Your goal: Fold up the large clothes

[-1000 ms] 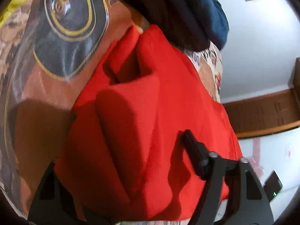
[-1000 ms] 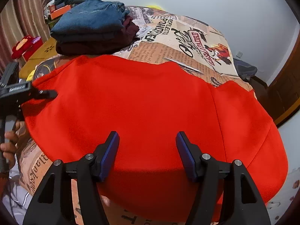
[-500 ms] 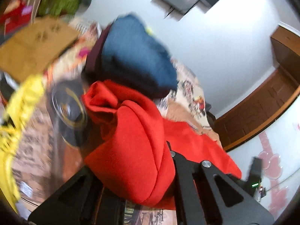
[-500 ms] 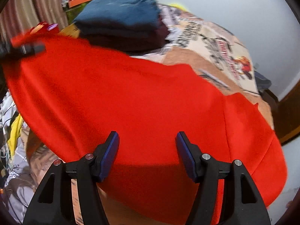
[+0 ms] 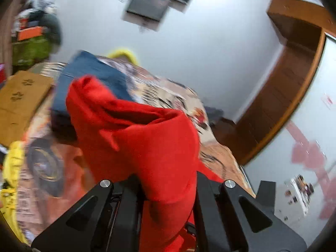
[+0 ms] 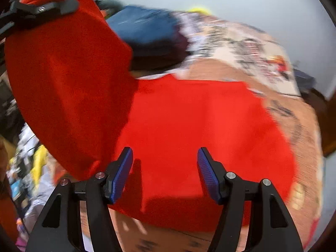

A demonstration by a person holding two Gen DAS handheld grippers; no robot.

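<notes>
A large red garment (image 6: 199,126) lies spread on the printed bedspread (image 6: 241,48). My left gripper (image 5: 168,189) is shut on its left edge and holds a bunched fold (image 5: 142,142) lifted above the bed. In the right wrist view that lifted part (image 6: 69,79) hangs at the upper left from the left gripper (image 6: 42,10). My right gripper (image 6: 166,170) is open and empty, hovering over the near part of the red garment, its blue pads (image 6: 124,172) apart.
A stack of folded dark blue and maroon clothes (image 6: 147,31) sits at the back of the bed. Yellow cloth (image 5: 12,168) and clutter lie off the left side. A wooden door frame (image 5: 283,105) stands at the right, and a white wall behind.
My left gripper has closed on the red garment's left edge and raised it up off the bed, carrying it rightward. The right gripper stayed open over the garment.
</notes>
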